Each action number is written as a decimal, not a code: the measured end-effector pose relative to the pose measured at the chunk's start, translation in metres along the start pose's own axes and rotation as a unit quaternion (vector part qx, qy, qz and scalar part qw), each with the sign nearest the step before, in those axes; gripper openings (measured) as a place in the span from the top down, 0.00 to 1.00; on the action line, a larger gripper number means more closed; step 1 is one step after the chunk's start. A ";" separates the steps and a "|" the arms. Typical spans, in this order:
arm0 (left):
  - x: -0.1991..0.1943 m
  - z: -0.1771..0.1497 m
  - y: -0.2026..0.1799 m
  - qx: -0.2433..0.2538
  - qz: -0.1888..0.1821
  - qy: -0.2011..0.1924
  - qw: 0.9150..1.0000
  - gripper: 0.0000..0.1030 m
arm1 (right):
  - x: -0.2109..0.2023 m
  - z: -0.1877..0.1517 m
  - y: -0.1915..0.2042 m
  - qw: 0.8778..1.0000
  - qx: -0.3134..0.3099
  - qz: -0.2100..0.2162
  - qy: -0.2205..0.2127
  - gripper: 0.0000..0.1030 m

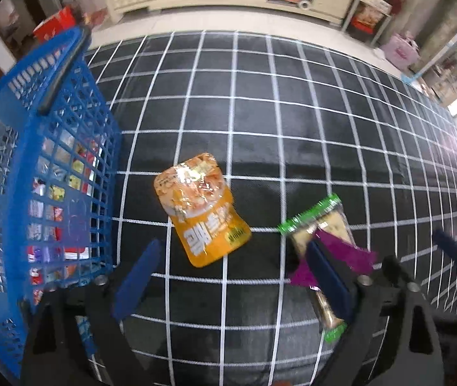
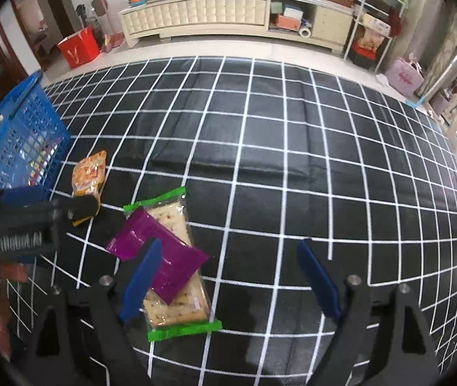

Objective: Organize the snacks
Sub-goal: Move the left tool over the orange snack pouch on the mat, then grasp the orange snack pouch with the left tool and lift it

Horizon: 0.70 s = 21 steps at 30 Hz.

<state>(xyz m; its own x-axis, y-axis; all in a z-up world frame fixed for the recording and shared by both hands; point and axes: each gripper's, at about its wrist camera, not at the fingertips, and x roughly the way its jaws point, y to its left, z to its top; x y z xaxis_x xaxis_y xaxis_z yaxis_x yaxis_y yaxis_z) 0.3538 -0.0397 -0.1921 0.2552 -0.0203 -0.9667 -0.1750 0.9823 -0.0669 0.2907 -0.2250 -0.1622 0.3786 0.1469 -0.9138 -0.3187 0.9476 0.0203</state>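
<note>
An orange snack pouch (image 1: 201,209) lies flat on the black checked cloth, just ahead of my left gripper (image 1: 231,276), whose jaws stand open and touch nothing. Right of it a cracker pack with green ends (image 1: 320,222) lies under a purple packet (image 1: 344,252); my left gripper's right finger covers part of both. In the right wrist view my right gripper (image 2: 228,280) is open above the cloth. Its left finger (image 2: 141,280) overlaps the purple packet (image 2: 161,257) and the cracker pack (image 2: 180,302). The orange pouch (image 2: 88,173) lies further left.
A blue mesh basket (image 1: 51,148) with several snack packs inside stands at the cloth's left edge (image 2: 16,141). A cream low cabinet (image 2: 196,13), shelves and a red bag (image 2: 79,48) stand on the floor beyond. A hand shows at the lower left.
</note>
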 end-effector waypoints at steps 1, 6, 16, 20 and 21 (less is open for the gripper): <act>0.005 0.003 0.003 -0.011 -0.007 0.008 1.000 0.07 | 0.002 -0.001 0.003 1.000 -0.008 0.003 0.001 0.13; 0.023 0.015 0.013 -0.034 -0.006 0.020 0.999 0.07 | 0.005 -0.006 0.011 0.999 -0.031 0.012 -0.008 0.13; 0.056 0.020 0.029 -0.069 -0.014 0.037 0.997 0.07 | 0.028 -0.018 0.017 0.998 -0.049 0.034 0.024 0.12; 0.057 0.022 0.034 -0.083 -0.018 0.033 0.996 0.07 | 0.027 -0.023 0.021 0.998 -0.052 0.035 0.020 0.12; 0.057 0.021 0.034 -0.080 -0.015 0.035 0.996 0.07 | 0.027 -0.022 0.021 0.998 -0.052 0.037 0.021 0.12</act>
<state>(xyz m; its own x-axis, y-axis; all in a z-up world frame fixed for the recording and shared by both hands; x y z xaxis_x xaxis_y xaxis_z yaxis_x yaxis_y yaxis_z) 0.3828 -0.0034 -0.2442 0.1970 -0.0671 -0.9781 -0.3191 0.9390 -0.1287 0.2750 -0.2074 -0.1957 0.3154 0.2013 -0.9274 -0.4340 0.8996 0.0476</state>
